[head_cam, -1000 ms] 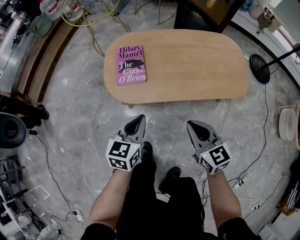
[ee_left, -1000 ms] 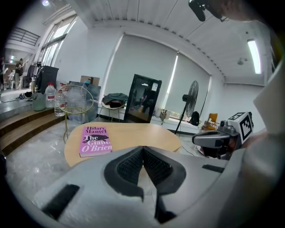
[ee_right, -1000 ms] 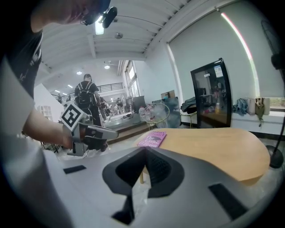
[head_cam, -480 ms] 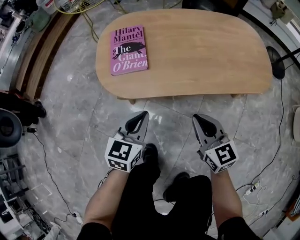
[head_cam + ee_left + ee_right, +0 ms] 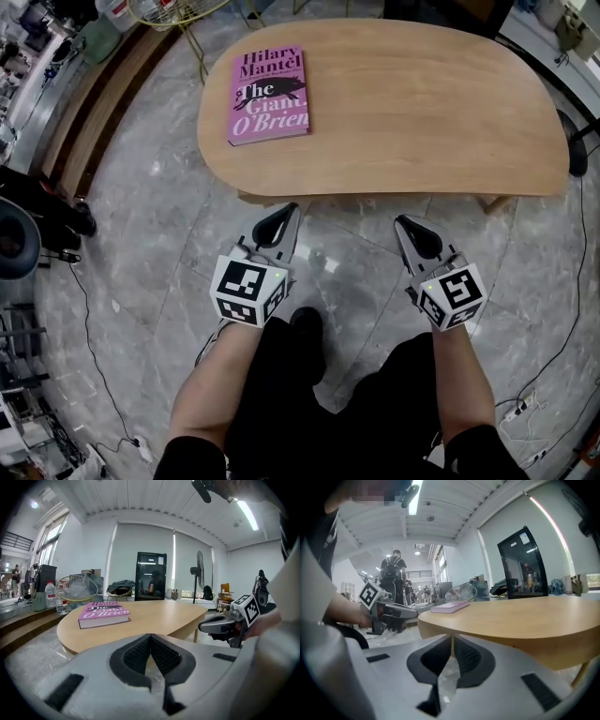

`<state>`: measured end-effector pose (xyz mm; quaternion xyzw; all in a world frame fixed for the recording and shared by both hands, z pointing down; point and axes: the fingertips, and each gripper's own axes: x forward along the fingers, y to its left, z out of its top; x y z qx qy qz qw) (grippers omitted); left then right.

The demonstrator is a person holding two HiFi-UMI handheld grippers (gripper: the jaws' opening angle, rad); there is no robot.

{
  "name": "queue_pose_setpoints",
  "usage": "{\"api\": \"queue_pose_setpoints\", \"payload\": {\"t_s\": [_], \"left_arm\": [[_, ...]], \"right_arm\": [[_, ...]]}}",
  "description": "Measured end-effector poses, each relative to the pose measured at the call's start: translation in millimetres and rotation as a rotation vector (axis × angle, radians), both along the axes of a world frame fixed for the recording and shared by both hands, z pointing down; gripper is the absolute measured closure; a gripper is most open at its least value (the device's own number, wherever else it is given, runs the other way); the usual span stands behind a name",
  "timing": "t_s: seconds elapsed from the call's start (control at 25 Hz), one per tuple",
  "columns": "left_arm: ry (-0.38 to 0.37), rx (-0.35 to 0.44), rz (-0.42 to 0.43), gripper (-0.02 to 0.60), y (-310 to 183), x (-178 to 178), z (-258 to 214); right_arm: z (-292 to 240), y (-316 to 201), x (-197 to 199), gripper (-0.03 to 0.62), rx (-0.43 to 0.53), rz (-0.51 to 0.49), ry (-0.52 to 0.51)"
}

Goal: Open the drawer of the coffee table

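The oval wooden coffee table [image 5: 422, 103] fills the top of the head view, with a pink book [image 5: 270, 96] on its left part. No drawer front shows in any view. My left gripper [image 5: 292, 208] hangs just before the table's near edge, left of centre, shut with nothing in it; its tips [image 5: 150, 635] meet below the tabletop [image 5: 154, 616]. My right gripper [image 5: 401, 222] hangs level with it further right. Its jaws have just been opening: a narrow slit parts the tips [image 5: 452, 639], nothing between them, and the table edge [image 5: 525, 616] lies straight ahead.
The person's legs and a black shoe [image 5: 305, 328] stand on the grey marble floor behind the grippers. A fan's round base [image 5: 574, 131] sits right of the table, a wooden bench [image 5: 84, 112] at the left, a cable [image 5: 94, 309] on the floor. A black cabinet [image 5: 151, 576] stands beyond the table.
Both grippers have sunk and come up to the table's near edge, which now looms larger. The person's legs are bent lower.
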<state>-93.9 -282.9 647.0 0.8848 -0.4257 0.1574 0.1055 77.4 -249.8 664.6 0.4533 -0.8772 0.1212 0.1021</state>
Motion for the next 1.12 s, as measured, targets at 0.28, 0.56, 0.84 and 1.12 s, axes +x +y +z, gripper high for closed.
{"api": "queue_pose_setpoints", "payload": {"t_s": [0.28,0.56,0.84,1.12], "left_arm": [[-0.039,0.019,-0.031,0.580,10,-18,17],[-0.016,0.071,-0.077,0.580,12,-41,12],[0.056,-0.026,-0.206,0.577,4,-73,33],[-0.066,0.003,-0.251,0.490,-11,-92,48]], "right_arm": [[24,0,13,0.559,-0.005,-0.014,0.043],[21,-3,50,0.540,0.008,0.024,0.090],[45,-18,68,0.491,-0.047,0.074,0.075],[66,-36,69,0.401,-0.071,0.125,0.053]]}}
